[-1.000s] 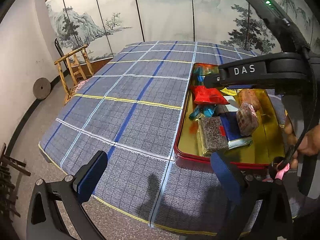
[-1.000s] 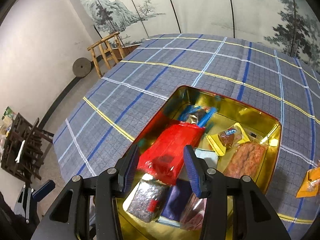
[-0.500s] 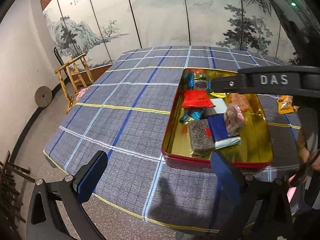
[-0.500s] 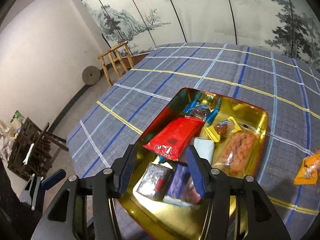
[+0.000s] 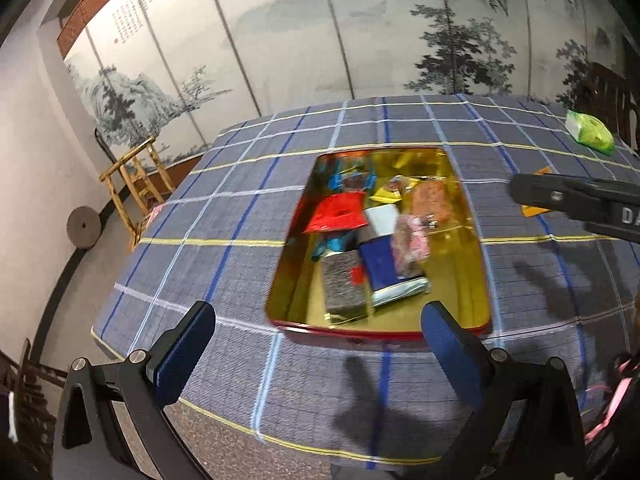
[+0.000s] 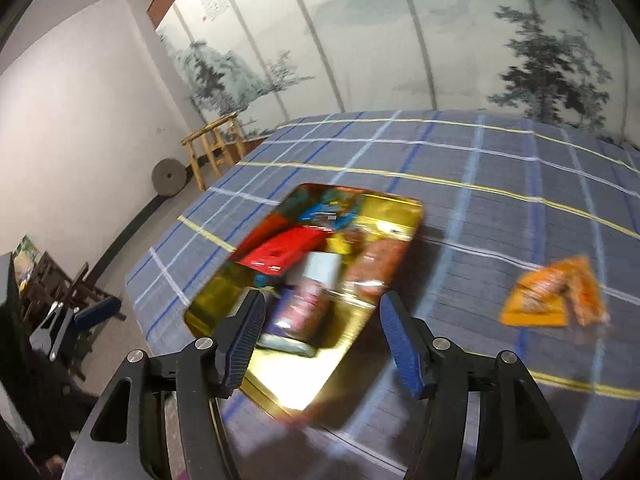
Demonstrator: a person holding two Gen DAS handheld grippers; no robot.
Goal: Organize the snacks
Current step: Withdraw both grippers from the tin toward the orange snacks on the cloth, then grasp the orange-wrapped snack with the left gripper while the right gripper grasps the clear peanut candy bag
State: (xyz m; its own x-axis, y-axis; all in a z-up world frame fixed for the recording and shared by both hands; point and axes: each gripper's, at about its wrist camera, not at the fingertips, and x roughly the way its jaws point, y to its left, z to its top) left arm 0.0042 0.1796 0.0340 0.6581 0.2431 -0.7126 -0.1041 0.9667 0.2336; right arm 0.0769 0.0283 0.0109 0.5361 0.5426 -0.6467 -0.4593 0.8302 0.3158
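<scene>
A red tin with a gold inside (image 5: 474, 264) (image 6: 216, 292) sits on the blue plaid tablecloth and holds several snack packets, among them a red packet (image 5: 338, 214) (image 6: 286, 250). An orange snack packet (image 6: 554, 298) (image 5: 534, 210) lies on the cloth to the right of the tin. My left gripper (image 5: 316, 344) hangs wide open over the cloth in front of the tin, holding nothing. My right gripper (image 6: 320, 332) hovers over the tin's near end; its jaws are opening and grip nothing. The right gripper's black body (image 5: 576, 200) shows at the right edge of the left wrist view.
A green and white packet (image 5: 590, 132) lies at the table's far right. A wooden chair (image 5: 136, 184) and a round stone (image 5: 83, 227) stand on the floor to the left. A painted folding screen stands behind the table. Dark wooden furniture (image 6: 60, 284) is at far left.
Both grippers have drawn back from the tin, which now looks smaller. The right gripper's jaws have widened and swung right, bringing the orange packet into its view.
</scene>
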